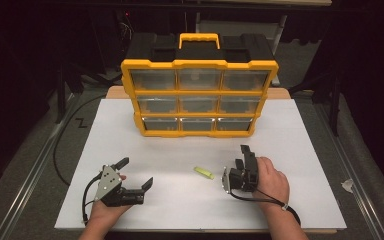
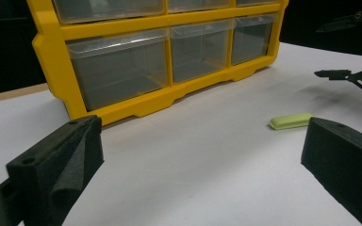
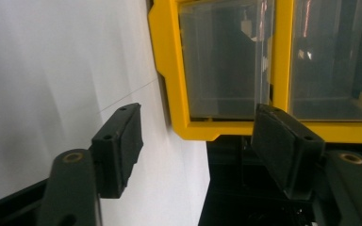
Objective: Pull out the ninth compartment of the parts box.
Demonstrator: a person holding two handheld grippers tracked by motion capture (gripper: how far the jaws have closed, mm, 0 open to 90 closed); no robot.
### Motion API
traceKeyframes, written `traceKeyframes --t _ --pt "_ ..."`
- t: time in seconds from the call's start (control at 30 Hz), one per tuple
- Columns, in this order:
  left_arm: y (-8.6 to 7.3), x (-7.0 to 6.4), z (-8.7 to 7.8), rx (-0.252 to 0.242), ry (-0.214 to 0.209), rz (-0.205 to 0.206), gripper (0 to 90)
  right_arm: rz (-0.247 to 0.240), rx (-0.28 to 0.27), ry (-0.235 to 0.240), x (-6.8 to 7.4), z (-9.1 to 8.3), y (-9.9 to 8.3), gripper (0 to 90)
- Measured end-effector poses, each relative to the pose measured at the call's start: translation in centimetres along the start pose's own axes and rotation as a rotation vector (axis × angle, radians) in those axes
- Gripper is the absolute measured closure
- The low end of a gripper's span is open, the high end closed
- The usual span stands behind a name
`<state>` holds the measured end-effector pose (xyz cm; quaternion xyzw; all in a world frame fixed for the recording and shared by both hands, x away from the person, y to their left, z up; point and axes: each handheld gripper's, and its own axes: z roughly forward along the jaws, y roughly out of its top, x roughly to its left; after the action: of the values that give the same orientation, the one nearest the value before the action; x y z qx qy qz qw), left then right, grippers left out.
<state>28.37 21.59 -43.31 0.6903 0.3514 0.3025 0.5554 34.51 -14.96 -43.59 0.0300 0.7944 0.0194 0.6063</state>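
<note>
A small, flat, pale green piece (image 1: 204, 173), perhaps rubber or foam though too small to tell, lay on the smooth white table (image 1: 300, 150) between the two grippers, nearer the right one. The left gripper (image 1: 136, 173), matte black with padded jaws, was spread wide and held nothing. The right gripper (image 1: 242, 156) was likewise open and empty. Farther back stood a glossy yellow organizer (image 1: 199, 64) with clear plastic drawers.

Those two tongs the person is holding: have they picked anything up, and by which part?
Nothing is held. The left tongs and the right tongs are both open and empty. The small green piece lies on the white table between them, untouched.
</note>
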Motion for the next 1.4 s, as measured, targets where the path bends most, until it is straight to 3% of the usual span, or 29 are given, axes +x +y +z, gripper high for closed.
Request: traceKeyframes --t 0.13,0.17,0.2,0.23,0.7,1.03,1.4 --pt "0.0 0.0 0.0 -0.007 0.001 -0.001 0.2 0.003 0.003 0.003 -0.4 0.5 0.2 39.4" --pt "0.0 0.0 0.1 -0.012 0.003 -0.002 0.2 0.036 0.015 -0.003 -0.7 0.7 0.3 41.3" --pt "0.0 0.0 0.1 -0.012 0.003 -0.002 0.2 0.036 0.015 -0.003 -0.7 0.7 0.3 41.3" --pt "0.0 0.0 0.1 -0.013 0.002 -0.002 0.2 0.011 0.008 -0.039 -1.3 0.9 0.5 42.3" --pt "-0.1 -0.1 0.2 -0.006 -0.019 0.005 0.2 0.044 0.01 -0.05 -3.3 2.9 1.7 45.8" --pt "-0.1 -0.1 0.2 -0.004 -0.024 0.002 0.2 0.019 0.007 -0.089 -4.5 4.7 2.2 53.9" --pt "-0.1 0.0 0.2 -0.006 -0.027 -0.005 0.2 -0.005 0.022 -0.086 -5.1 6.7 2.6 65.4"
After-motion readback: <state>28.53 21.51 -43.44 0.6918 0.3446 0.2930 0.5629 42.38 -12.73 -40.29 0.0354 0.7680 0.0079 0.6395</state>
